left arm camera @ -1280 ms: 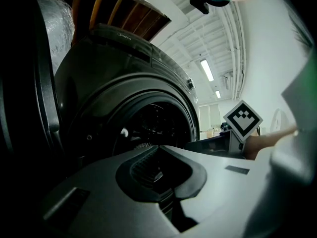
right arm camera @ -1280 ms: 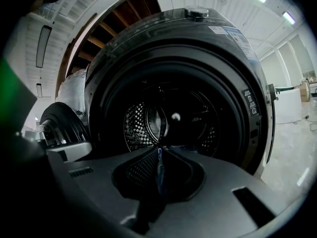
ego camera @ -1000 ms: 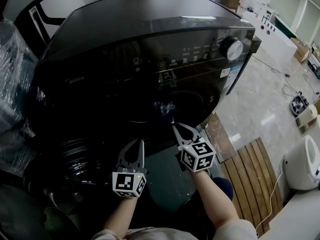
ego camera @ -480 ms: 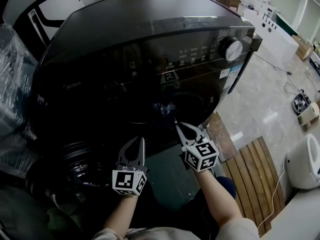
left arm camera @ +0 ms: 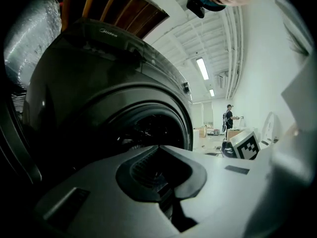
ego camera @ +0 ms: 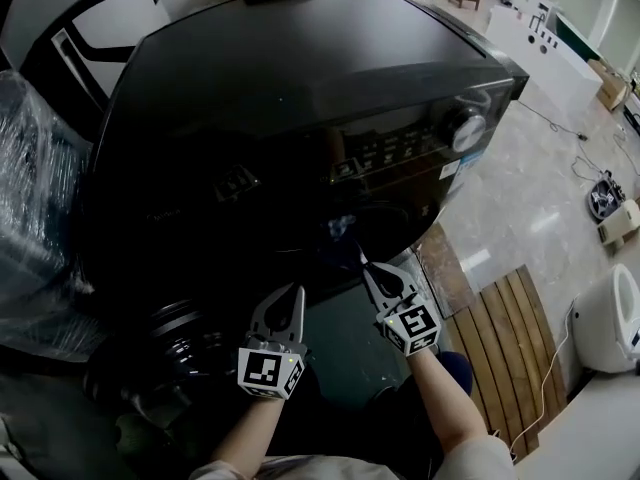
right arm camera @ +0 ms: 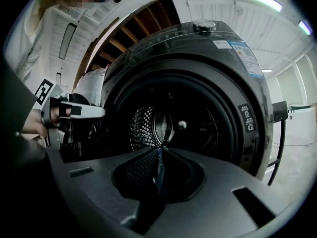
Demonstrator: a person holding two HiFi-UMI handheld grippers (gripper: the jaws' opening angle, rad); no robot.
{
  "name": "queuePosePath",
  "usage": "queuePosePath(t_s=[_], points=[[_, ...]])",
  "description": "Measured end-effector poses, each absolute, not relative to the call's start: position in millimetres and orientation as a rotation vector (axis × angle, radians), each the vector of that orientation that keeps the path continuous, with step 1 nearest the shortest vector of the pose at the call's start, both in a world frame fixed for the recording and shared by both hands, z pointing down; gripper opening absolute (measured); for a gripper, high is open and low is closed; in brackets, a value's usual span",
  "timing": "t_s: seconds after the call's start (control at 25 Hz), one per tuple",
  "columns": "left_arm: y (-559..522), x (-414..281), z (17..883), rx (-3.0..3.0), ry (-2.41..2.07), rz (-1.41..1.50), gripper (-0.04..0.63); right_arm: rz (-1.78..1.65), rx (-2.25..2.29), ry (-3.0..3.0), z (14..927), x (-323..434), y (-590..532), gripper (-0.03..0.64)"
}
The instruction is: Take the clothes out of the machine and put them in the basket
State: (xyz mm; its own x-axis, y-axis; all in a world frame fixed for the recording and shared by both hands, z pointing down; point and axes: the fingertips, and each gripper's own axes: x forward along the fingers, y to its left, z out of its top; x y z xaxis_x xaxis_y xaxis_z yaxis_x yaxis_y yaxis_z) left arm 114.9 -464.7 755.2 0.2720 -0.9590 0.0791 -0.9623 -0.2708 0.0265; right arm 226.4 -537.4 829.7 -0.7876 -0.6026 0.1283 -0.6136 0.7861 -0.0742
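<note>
Both closed: left gripper [ego camera: 298, 291], right gripper [ego camera: 363, 260].

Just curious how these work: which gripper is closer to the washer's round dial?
Right. The right gripper sits below-left of the dial; the left gripper is farther left, lower.

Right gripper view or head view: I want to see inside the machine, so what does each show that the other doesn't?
Only the right gripper view looks into the open machine and shows the perforated drum. Only the head view shows the marker cube on the right hand-held gripper and the forearm behind it. Both show the control knob and the left hand-held gripper.
</note>
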Motion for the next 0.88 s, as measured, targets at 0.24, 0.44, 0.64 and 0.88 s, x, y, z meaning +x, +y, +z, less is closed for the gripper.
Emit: queuePosePath(t_s=[0.24,0.44,0.64,0.88], points=[[-452,120,717,2.410,-1.776,0.133,0.020,0.318,0.984,-2.814,791,240,-509,0.028],[-445,122,665,2.402,-1.732,0.166,0.020,0.372,0.962,-2.819,726,237,-490,0.028],[-441,113,605,2.374,-1.728,0.179,0.020,0.421,0.988,-2.816,658,237,-482,0.028],[-430,104,533,2.363,-1.711,0.202,0.020,0.453,0.997,-2.801,579,237,-467,0.028]])
